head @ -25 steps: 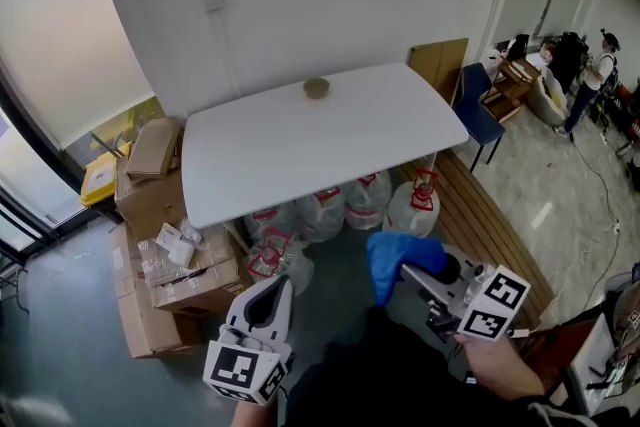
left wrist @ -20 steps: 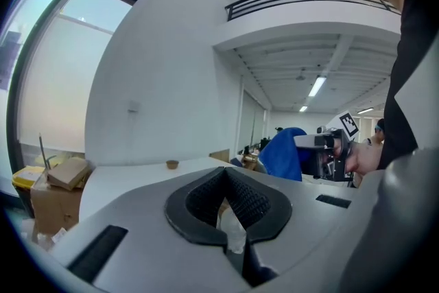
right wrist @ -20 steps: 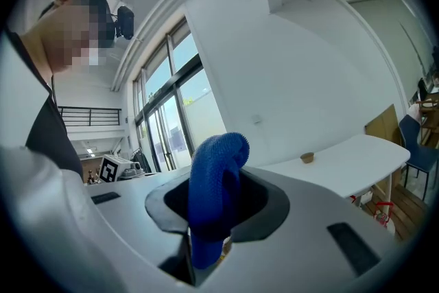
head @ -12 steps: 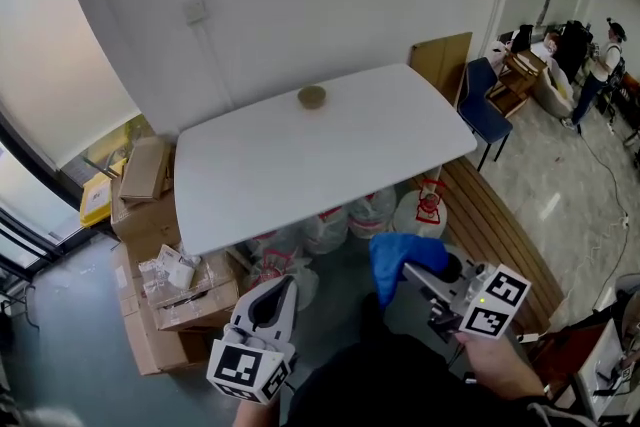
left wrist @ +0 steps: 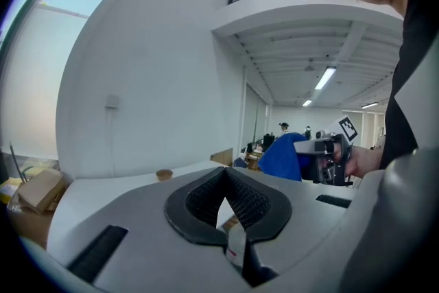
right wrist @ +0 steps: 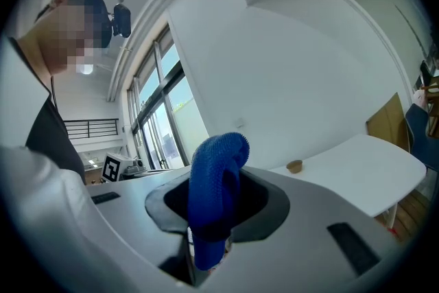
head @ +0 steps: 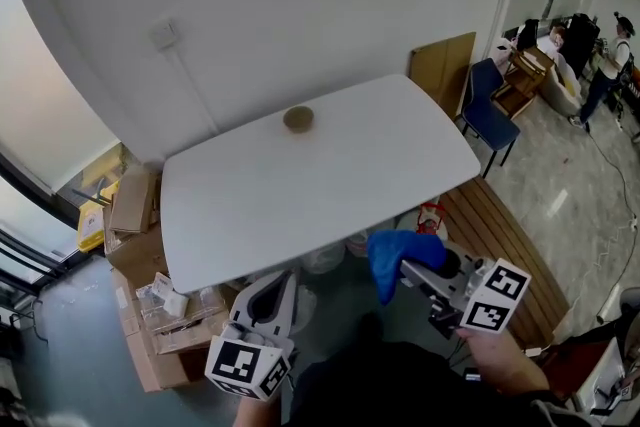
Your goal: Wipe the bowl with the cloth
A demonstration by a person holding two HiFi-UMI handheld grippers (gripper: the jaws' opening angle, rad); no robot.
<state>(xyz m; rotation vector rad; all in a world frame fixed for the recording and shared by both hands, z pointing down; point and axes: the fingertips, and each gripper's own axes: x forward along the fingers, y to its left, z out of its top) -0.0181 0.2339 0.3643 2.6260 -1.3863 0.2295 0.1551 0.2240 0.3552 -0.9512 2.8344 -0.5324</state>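
A small brown bowl [head: 298, 119] stands near the far edge of the white table [head: 330, 185]; it also shows far off as the bowl [left wrist: 163, 175] and the bowl [right wrist: 294, 166]. A blue cloth [head: 397, 257] is bunched between the jaws of my right gripper [head: 408, 267], which is shut on it, held in front of the table's near edge. The cloth [right wrist: 214, 192] fills that gripper's own view. My left gripper [head: 270, 298] is shut and holds nothing, low at the left, short of the table. The cloth [left wrist: 286, 156] shows to its right.
Cardboard boxes [head: 140, 245] are stacked left of the table, and water jugs [head: 428, 215] sit under it. A blue chair [head: 488, 115] and a wooden board [head: 440, 65] stand at the right. People [head: 610, 50] work by desks at the far right.
The view has shifted, so the table and bowl sit lower and nearer in the head view. Both grippers keep their places low in the frame, the right still shut on the cloth.
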